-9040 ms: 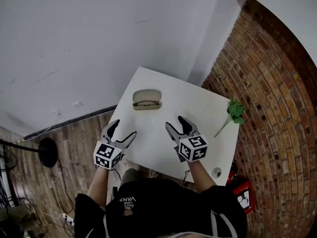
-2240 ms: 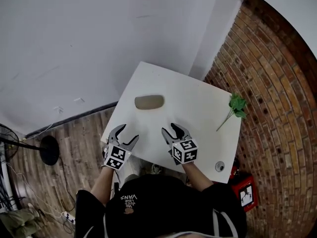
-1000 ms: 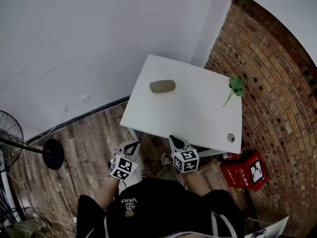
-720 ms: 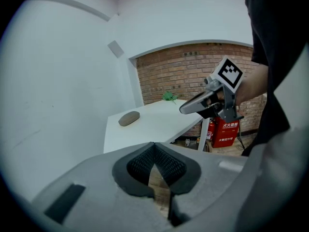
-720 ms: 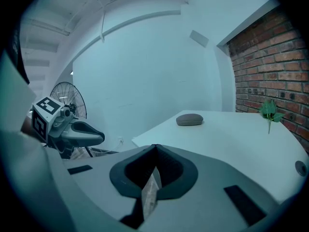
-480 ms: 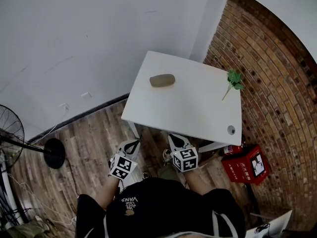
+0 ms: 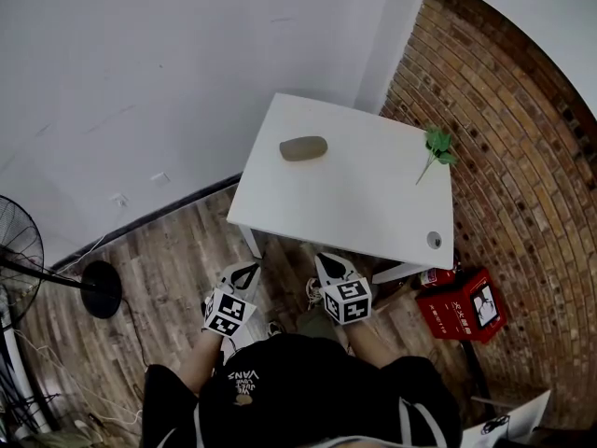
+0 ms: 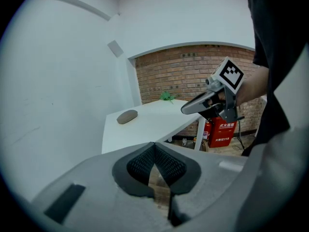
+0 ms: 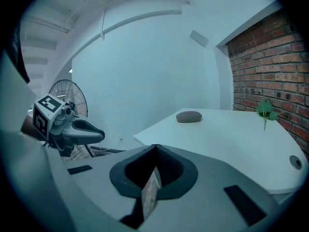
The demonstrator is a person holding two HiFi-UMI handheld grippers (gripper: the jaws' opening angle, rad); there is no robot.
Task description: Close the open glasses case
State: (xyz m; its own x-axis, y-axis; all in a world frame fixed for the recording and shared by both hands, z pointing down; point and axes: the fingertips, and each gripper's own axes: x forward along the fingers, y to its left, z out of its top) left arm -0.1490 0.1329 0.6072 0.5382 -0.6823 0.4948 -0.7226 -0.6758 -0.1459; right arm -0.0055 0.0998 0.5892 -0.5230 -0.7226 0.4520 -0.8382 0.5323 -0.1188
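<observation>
Glasses case [image 7: 303,147], lid up in the oldest frame, now lies shut, a grey-brown oval on the white desk [image 7: 354,213]. It sits toward the far-left corner, nearer the white wall than the brick one. Both grippers were over the desk with jaws spread; now they are pulled back off its near edge. The person has stepped away, so the desk looks smaller and farther off.

Left gripper [image 7: 244,271]: jaws pressed together, nothing between them. Right gripper [image 7: 328,261]: same, jaws together and empty. Both hang over the wood floor [image 7: 168,259], well apart from the case and pointing roughly toward the desk.

Step in hand: judging by the lid being down, the closing looks done and this is the retreat. Next move probably calls for nothing on the case. If the lid is not fully seated, which is too small to tell, a light press on top would finish it.

Also on the desk:
- green sprig [image 7: 434,147], far-right edge by the brick wall
- round grommet hole [image 7: 434,241], near-right corner

Off the desk:
- red box [image 7: 465,308] on the floor at the right. The left gripper view shows Chinese characters and "119" on it.
- fan [image 7: 19,259] at far left
- person's black top [image 7: 244,376] with white print that looks like "VANS"; smaller lines unreadable
</observation>
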